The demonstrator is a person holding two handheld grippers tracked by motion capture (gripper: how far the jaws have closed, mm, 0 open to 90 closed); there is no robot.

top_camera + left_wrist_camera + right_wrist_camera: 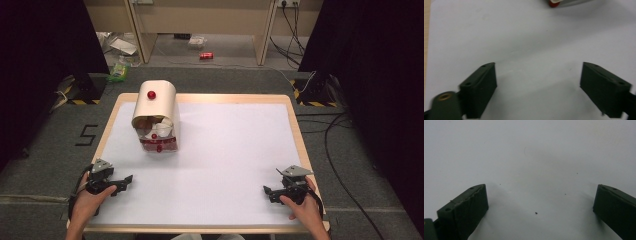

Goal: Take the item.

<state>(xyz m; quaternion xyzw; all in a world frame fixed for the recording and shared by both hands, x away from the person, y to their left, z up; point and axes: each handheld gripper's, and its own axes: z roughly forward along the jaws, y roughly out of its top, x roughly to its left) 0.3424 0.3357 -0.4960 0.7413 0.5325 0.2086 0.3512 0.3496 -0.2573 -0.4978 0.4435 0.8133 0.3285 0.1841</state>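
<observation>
Left gripper and right gripper are resting at the near corners of the white table, jaws spread, gripping nothing. Cream bread box with red knob is sitting far-left, well apart, door partly raised.

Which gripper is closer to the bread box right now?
Left. The left gripper sits just below the bread box, near the table's front-left corner; the right gripper is at the front-right corner, far across.
</observation>
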